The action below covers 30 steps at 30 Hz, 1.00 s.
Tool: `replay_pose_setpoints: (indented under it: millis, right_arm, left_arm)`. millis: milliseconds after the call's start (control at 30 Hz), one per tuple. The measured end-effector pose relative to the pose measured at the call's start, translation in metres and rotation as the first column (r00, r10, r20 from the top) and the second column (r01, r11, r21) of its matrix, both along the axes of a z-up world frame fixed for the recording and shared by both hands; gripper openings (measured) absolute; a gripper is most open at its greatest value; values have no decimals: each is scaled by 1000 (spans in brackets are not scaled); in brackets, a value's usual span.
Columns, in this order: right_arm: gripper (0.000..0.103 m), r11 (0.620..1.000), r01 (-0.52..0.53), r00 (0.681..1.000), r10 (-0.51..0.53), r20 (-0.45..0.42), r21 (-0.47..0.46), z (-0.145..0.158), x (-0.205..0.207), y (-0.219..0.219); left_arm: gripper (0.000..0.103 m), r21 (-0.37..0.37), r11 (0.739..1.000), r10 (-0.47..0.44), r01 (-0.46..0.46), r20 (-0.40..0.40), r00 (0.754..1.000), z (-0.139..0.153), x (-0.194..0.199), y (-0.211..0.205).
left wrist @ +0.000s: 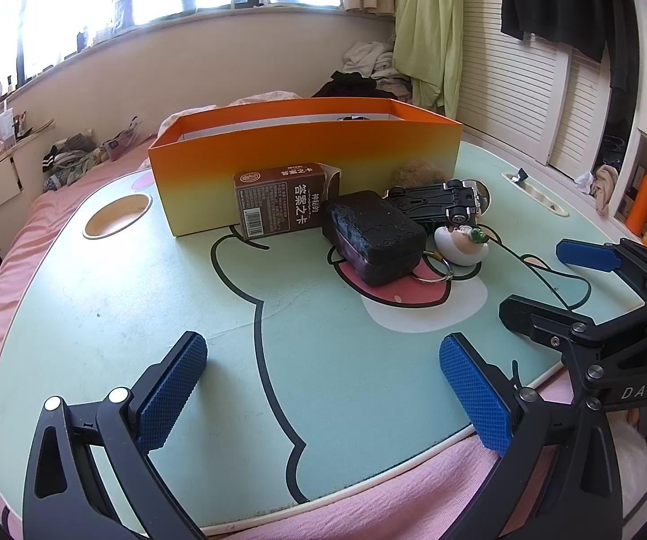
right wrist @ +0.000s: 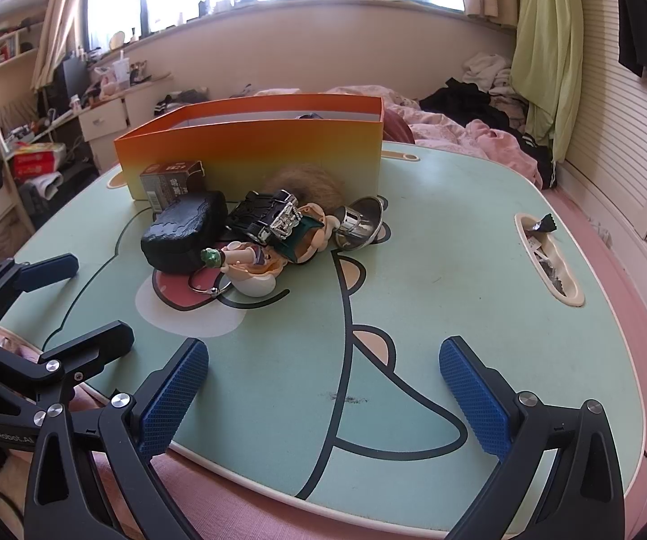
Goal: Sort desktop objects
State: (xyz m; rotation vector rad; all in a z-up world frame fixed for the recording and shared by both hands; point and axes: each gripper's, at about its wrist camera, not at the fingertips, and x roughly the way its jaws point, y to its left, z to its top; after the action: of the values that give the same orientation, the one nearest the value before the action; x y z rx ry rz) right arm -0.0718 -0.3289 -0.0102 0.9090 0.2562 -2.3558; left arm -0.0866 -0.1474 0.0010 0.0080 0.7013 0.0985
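Left wrist view — matte black case [left wrist: 375, 236], pebbled lid, rounded corners.

The orange cardboard box [left wrist: 305, 153] looked smooth and matt. The black rectangular case [left wrist: 375, 236] appeared rough-textured. The small funnel-shaped metal cup [right wrist: 361, 222] was glossy.

A lived-in bedroom at home

A pink-sheeted bed [right wrist: 481, 135], heaped clothes [right wrist: 485, 76], louvred wardrobe doors [left wrist: 517, 90] and a cluttered windowsill [right wrist: 278, 4].
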Motion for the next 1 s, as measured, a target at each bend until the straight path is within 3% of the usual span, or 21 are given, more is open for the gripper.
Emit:
replay_pose_setpoints:
  millis: [1000]
  right_arm:
    - [103, 1000, -12, 1000, 12, -8, -11, 2, 1, -2]
  left_arm:
    - [103, 2, 999, -44, 44, 0, 999, 1, 0, 3]
